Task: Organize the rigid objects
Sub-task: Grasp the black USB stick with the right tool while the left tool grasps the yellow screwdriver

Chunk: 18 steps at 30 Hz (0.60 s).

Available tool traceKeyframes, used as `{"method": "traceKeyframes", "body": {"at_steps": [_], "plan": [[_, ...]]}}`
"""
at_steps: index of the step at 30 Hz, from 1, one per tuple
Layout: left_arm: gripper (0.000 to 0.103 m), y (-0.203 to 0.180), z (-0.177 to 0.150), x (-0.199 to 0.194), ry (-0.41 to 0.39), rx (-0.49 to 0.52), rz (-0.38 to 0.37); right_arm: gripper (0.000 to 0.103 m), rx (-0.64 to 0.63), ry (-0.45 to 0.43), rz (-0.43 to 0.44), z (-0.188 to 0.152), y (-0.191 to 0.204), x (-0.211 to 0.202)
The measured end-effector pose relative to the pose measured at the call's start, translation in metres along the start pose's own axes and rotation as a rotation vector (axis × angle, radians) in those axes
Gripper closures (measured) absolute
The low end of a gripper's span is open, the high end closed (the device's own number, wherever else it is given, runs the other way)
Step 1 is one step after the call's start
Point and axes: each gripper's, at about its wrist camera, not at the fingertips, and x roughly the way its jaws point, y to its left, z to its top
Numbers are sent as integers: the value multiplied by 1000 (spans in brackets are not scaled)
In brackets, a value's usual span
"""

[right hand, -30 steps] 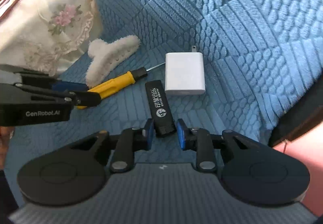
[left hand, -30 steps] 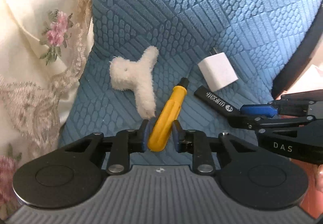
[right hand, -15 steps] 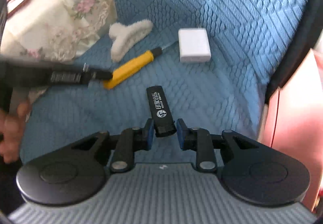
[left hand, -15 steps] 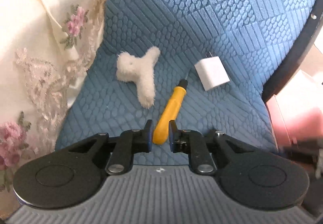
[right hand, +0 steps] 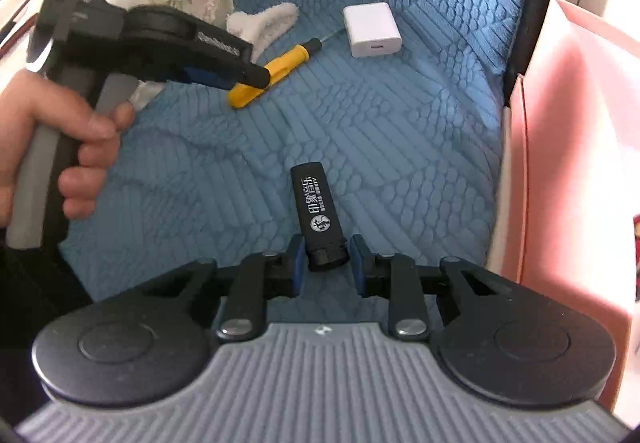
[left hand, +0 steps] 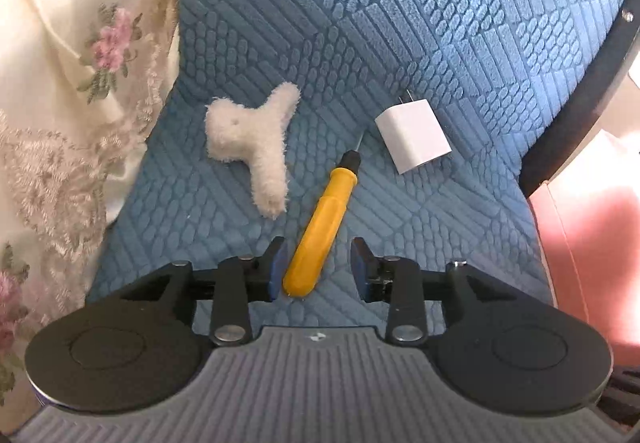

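Note:
A yellow-handled screwdriver [left hand: 320,219] lies on the blue textured cushion [left hand: 400,23]. My left gripper [left hand: 318,269] is open, with the handle's butt between its jaws and touching the left one; it also shows in the right wrist view [right hand: 240,77]. My right gripper [right hand: 325,263] is shut on a black lighter [right hand: 318,209] and holds it above the cushion's front. A white charger [left hand: 414,137] and a fluffy white hair claw [left hand: 256,139] lie behind the screwdriver.
A cream floral lace cloth [left hand: 60,103] covers the left side. A pink box [right hand: 576,163] stands to the right past the cushion's dark edge [right hand: 532,3]. The screwdriver [right hand: 276,73] and charger [right hand: 372,29] also show in the right wrist view.
My left gripper's jaws have opened around the screwdriver handle. My right gripper has pulled back toward the cushion's front with the black lighter in it.

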Motion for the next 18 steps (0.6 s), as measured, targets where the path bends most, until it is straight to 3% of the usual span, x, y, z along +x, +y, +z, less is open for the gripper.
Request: {"method": "traceKeyframes", "body": {"at_steps": [8,11,13,15,18], "plan": [[63,-8,-3,12,-5,51,46,73,-19,5,16,8,3,15],[63,-16,-5,15,-1,115,74,73,-20,3,20,7,4,18],[66,-18,-7,18,5,127,76,74,-50,11,-9,5,7,22],[75,-20,-8,17,6,154,91,77,-64,5,-39,4,10,22],[79,-18,-9,14,17,155,78,80,-56,7,-50,3,9,21]]}}
